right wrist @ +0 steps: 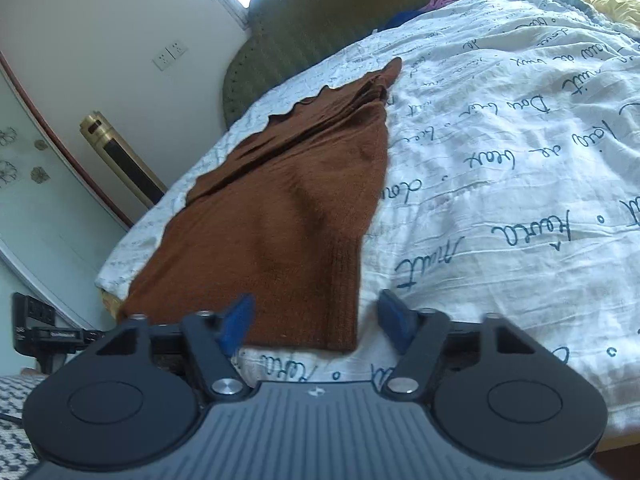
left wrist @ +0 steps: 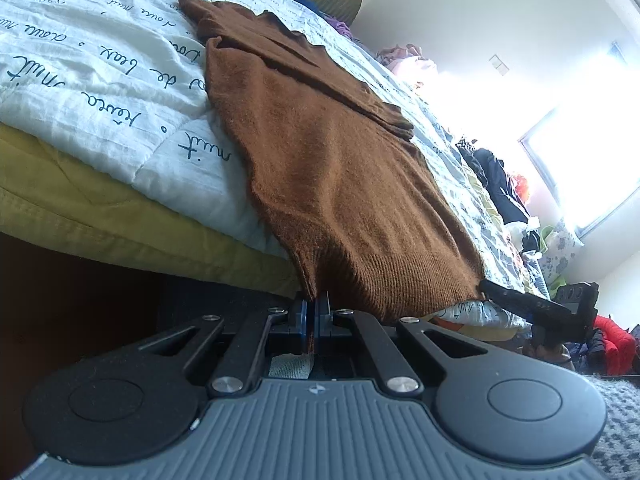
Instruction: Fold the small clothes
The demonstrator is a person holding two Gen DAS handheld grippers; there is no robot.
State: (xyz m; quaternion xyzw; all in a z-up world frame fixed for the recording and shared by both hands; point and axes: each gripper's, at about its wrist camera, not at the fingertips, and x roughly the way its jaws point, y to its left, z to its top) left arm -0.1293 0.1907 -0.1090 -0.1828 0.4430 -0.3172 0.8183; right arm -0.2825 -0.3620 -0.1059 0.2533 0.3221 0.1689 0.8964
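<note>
Sunlit bedroom window (blinding glare)

Home bedroom — bed with script-printed quilt, padded green headboard, clothes piles, window

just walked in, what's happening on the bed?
A person with a gripper in each hand is folding a brown knit sweater laid on the white script-print quilt. The left gripper is shut on the sweater's ribbed hem at the bed's edge. The right gripper straddles the other hem corner, pads not pressing it.
</note>
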